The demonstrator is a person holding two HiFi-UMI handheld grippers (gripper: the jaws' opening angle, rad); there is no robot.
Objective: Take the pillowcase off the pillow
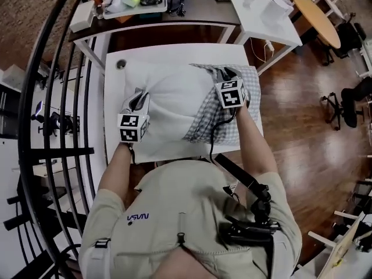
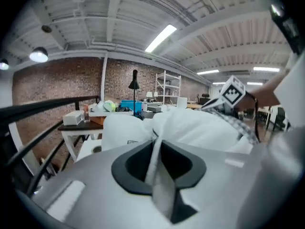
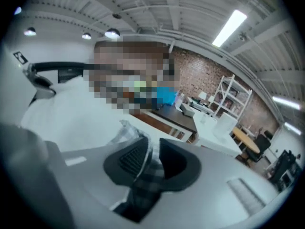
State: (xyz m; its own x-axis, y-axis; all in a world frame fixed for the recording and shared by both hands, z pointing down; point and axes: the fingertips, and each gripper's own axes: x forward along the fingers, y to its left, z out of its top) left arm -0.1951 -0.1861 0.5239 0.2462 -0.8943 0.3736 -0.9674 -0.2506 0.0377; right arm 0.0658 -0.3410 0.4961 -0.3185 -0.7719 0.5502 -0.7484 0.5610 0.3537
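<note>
A white pillow (image 1: pixel 171 100) lies on a white table (image 1: pixel 174 52). A grey checked pillowcase (image 1: pixel 216 118) covers only its right end, bunched up there. My left gripper (image 1: pixel 138 97) sits at the pillow's left side, shut on a fold of the bare white pillow (image 2: pixel 200 128); the left gripper view shows the fold pinched in my left gripper (image 2: pixel 155 147). My right gripper (image 1: pixel 224 74) is at the pillow's far right corner. The right gripper view shows checked pillowcase cloth (image 3: pixel 145 180) clamped in my right gripper (image 3: pixel 150 156).
A black railing (image 1: pixel 52 97) curves along the left. Behind the white table stands a dark table (image 1: pixel 192 13) with a tray of small items (image 1: pixel 133 2). A white desk (image 1: pixel 261 10) and a round wooden table (image 1: pixel 317 16) stand at the back right.
</note>
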